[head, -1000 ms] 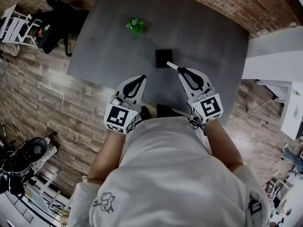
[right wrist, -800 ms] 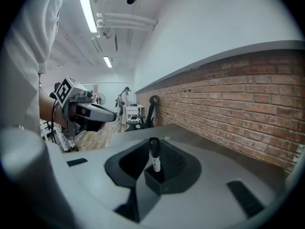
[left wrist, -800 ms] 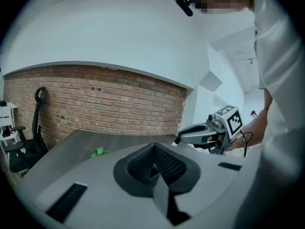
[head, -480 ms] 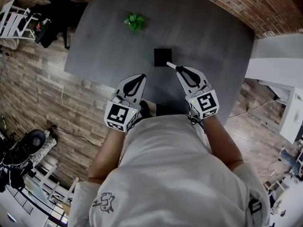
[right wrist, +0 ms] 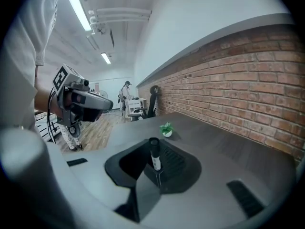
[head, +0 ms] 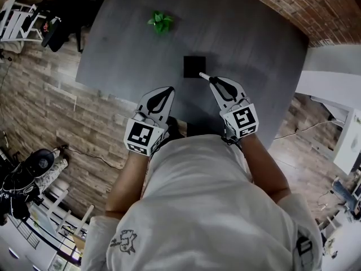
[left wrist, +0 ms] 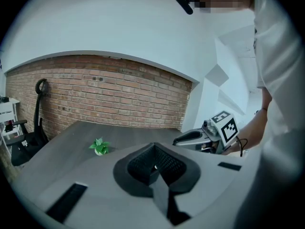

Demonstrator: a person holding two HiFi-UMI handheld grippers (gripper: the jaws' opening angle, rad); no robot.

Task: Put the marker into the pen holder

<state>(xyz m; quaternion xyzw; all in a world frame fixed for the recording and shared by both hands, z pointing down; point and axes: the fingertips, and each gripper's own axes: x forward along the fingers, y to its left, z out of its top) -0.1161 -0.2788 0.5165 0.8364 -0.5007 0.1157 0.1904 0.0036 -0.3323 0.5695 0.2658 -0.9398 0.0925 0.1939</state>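
Two grippers hover over the near edge of the dark grey table (head: 254, 38), each cube showing only square black-and-white code markers. The right gripper (head: 216, 82) is clamped partway closed on the marker (right wrist: 155, 155), a white barrel with a dark end that pokes out past the jaws. In the head view its tip sits right at the near right corner of the black square pen holder (head: 194, 66) — not in it yet. The left gripper (head: 167, 92) has its jaws together with nothing between them, just beside its partner. A small green potted plant (head: 161, 21) stands farther back, well clear — brick wall behind, wood-plank floor around.
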